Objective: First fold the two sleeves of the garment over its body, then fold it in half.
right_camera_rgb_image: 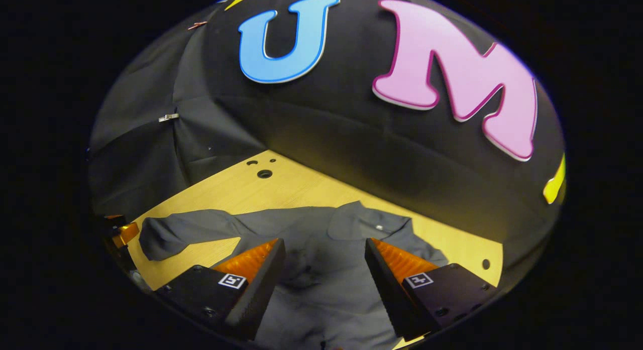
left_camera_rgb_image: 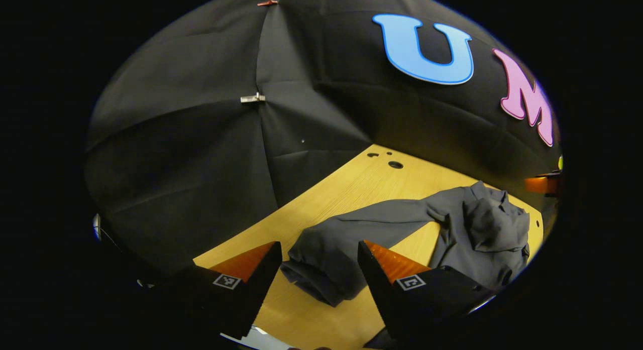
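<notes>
Over on my left, the left tongs [left_camera_rgb_image: 317,254] stand wide apart with nothing between the fingers, hovering above the cuff end of the garment's sleeve [left_camera_rgb_image: 326,262], which lies bunched and rolled on the wooden bench [left_camera_rgb_image: 346,189] and runs out away from the body. The risk I see here is that the cuff is a thick, rumpled wad: if I close on it from this height I may pinch only the top layer, and the rest will sag or unroll as I carry it across, leaving a twisted sleeve rather than a flat fold. The grey garment [right_camera_rgb_image: 321,274] itself is spread on the bench with its collar [right_camera_rgb_image: 369,222] toward the booth's back wall, though the body looks creased and heaped in the left gripper view, so any fold laid over it could trap wrinkles. Dragging the sleeve could also pull the whole shirt along the smooth bench. On my right, the right tongs [right_camera_rgb_image: 325,269] are likewise spread wide and empty, poised low over the chest of the shirt just below the collar, pointing toward the back wall. From there they could pin the body, but if they close, they may snag the front cloth and lift it.
</notes>
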